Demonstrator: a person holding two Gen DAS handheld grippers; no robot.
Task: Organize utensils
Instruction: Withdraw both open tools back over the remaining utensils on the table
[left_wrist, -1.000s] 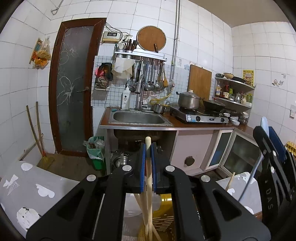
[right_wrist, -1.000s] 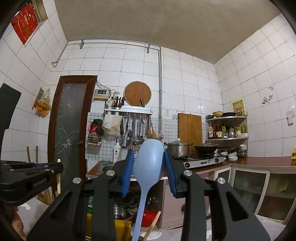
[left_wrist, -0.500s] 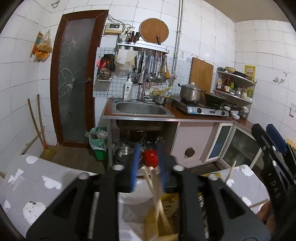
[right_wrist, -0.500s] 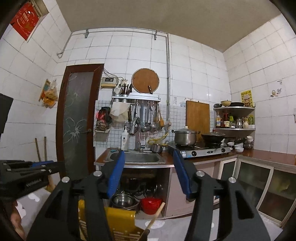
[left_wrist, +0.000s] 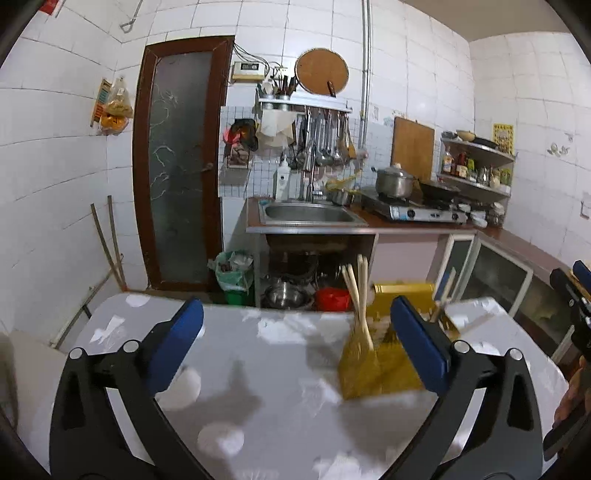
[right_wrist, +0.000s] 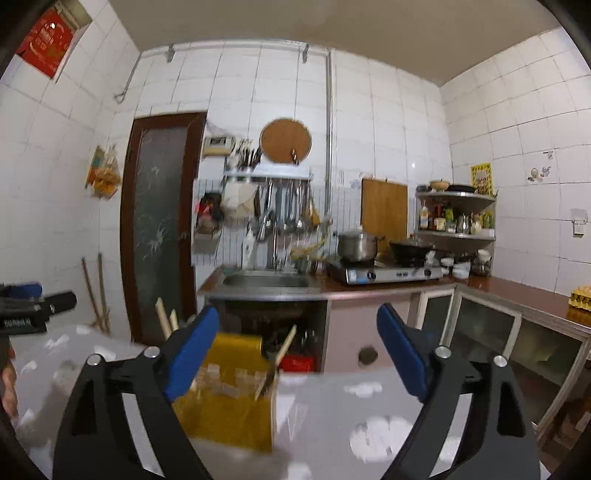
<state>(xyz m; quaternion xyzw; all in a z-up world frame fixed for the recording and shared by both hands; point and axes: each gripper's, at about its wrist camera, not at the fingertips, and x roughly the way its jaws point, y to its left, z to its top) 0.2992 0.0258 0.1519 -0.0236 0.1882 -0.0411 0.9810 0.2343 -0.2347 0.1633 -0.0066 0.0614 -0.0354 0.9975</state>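
Note:
A yellow slotted utensil holder (left_wrist: 384, 354) (right_wrist: 229, 402) stands on the table (left_wrist: 258, 387) with its grey, cloud-patterned cloth. Pale wooden chopsticks (left_wrist: 359, 295) (right_wrist: 163, 318) stick up from its left side, and another wooden stick (right_wrist: 282, 350) leans from its right side. My left gripper (left_wrist: 299, 339) is drawn back over the cloth. Its jaws are opening wide with nothing between them, and the holder sits ahead by the right pad. My right gripper (right_wrist: 297, 354) also hangs back from the holder, jaws opening and empty. No blue spoon shows in either view.
Beyond the table's far edge are a steel sink (left_wrist: 310, 214) on a counter, a gas stove (left_wrist: 413, 212) with a pot, pots and a red bowl (left_wrist: 332, 298) under the sink, a green bin (left_wrist: 232, 277) and a brown door (left_wrist: 181, 166). Glass-fronted cabinets (right_wrist: 480, 325) run along the right.
The left gripper let go of the wooden chopsticks and the right let go of the light-blue spoon. Both opened wide and pulled back, so the holder now stands ahead on the table.

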